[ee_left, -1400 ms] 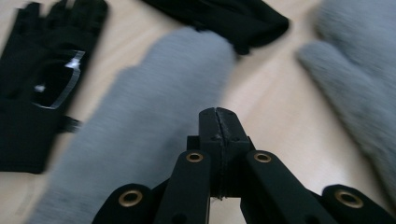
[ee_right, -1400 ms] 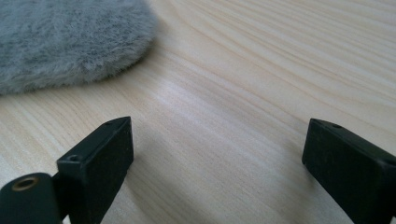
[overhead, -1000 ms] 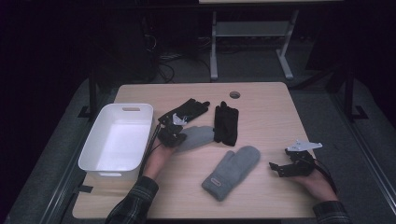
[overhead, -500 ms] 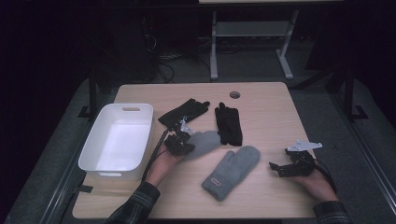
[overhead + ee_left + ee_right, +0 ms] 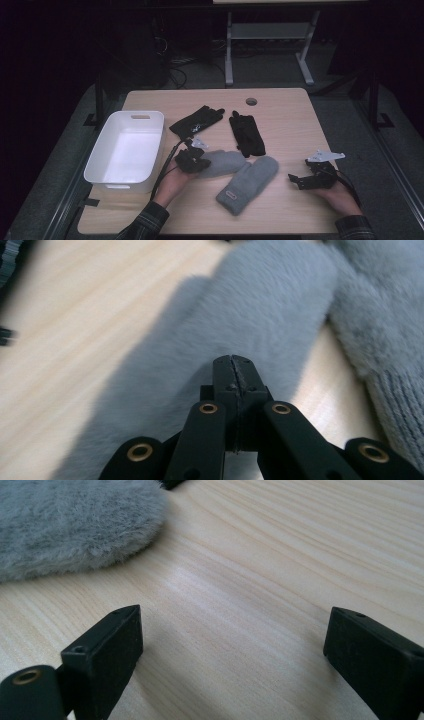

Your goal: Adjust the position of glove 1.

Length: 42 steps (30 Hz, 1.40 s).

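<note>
The left gripper (image 5: pixel 192 161) is seen with jaws pressed together, apparently pinching the grey mitten (image 5: pixel 224 162) near the table (image 5: pixel 280 107) centre, touching a second mitten (image 5: pixel 248 183) to its right. The right gripper (image 5: pixel 314 177) rests wide open on bare wood, holding nothing

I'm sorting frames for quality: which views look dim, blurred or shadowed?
High view: dim, the room beyond the pale wooden table nearly black. Left gripper view: fluffy grey mitten soft with blur, a dark shadow beside it. Right gripper view: bright and sharp on the wood grain.
</note>
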Each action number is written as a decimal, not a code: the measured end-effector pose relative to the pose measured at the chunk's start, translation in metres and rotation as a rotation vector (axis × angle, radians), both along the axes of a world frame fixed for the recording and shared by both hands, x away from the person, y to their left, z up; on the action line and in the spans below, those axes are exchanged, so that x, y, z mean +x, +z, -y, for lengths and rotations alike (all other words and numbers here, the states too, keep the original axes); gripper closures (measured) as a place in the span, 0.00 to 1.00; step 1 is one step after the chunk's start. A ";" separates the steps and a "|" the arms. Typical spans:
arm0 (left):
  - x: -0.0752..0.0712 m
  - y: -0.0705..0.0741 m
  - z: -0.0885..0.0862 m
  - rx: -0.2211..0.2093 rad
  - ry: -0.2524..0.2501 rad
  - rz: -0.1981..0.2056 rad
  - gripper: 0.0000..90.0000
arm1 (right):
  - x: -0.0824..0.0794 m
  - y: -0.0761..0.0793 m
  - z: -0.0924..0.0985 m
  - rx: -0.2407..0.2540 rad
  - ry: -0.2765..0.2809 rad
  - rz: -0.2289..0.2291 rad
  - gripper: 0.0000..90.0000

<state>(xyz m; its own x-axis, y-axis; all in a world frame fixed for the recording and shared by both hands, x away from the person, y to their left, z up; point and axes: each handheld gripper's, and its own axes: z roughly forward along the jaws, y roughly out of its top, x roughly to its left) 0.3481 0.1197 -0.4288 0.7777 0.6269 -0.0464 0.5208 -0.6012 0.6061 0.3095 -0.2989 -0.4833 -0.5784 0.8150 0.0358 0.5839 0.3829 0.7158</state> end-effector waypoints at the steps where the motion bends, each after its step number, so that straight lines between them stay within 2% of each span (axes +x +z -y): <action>1: 0.002 0.003 -0.002 0.004 0.018 0.018 0.99 | 0.000 0.000 0.000 0.000 0.000 0.000 0.10; 6: 0.019 0.009 -0.011 0.018 0.090 0.065 0.99 | 0.000 0.000 0.000 0.000 0.000 0.000 0.10; 7: 0.029 0.006 -0.013 0.060 0.122 0.086 0.99 | 0.000 0.000 0.000 0.000 0.000 0.000 0.09; 12: 0.041 -0.004 -0.016 0.098 0.157 0.080 0.99 | 0.000 0.000 0.000 0.000 0.000 0.000 0.09; 14: 0.044 -0.010 -0.016 0.119 0.162 0.058 0.99 | 0.000 0.000 0.000 0.000 0.000 0.000 0.09; 20: 0.032 -0.011 -0.015 0.135 0.139 0.022 0.99 | 0.000 0.000 0.000 0.000 0.001 0.000 0.09; 21: 0.026 -0.010 -0.015 0.131 0.131 0.012 0.99 | 0.000 0.000 0.000 0.000 0.001 0.000 0.09; 23: 0.023 -0.009 -0.016 0.129 0.126 0.007 0.99 | 0.000 0.000 0.000 -0.001 0.001 0.000 0.09; 30: -0.002 -0.007 -0.020 0.093 0.102 -0.022 0.99 | 0.000 0.000 0.000 -0.003 0.003 0.001 0.09; 31: -0.010 -0.007 -0.021 0.090 0.093 -0.020 0.99 | 0.000 0.000 0.000 -0.001 0.001 0.000 0.09; 35: -0.015 -0.004 -0.025 0.072 0.095 -0.011 0.94 | 0.000 0.000 0.000 -0.001 0.001 0.001 0.09; 38: -0.015 0.005 -0.025 0.026 0.084 0.003 0.88 | 0.000 0.000 0.000 -0.002 0.002 0.001 0.09; 40: -0.017 0.011 -0.021 -0.019 0.057 0.021 0.81 | 0.000 0.000 0.000 -0.002 0.002 0.001 0.09; 42: -0.019 0.012 -0.016 -0.052 0.046 0.021 0.73 | 0.000 0.000 0.000 -0.002 0.002 0.001 0.09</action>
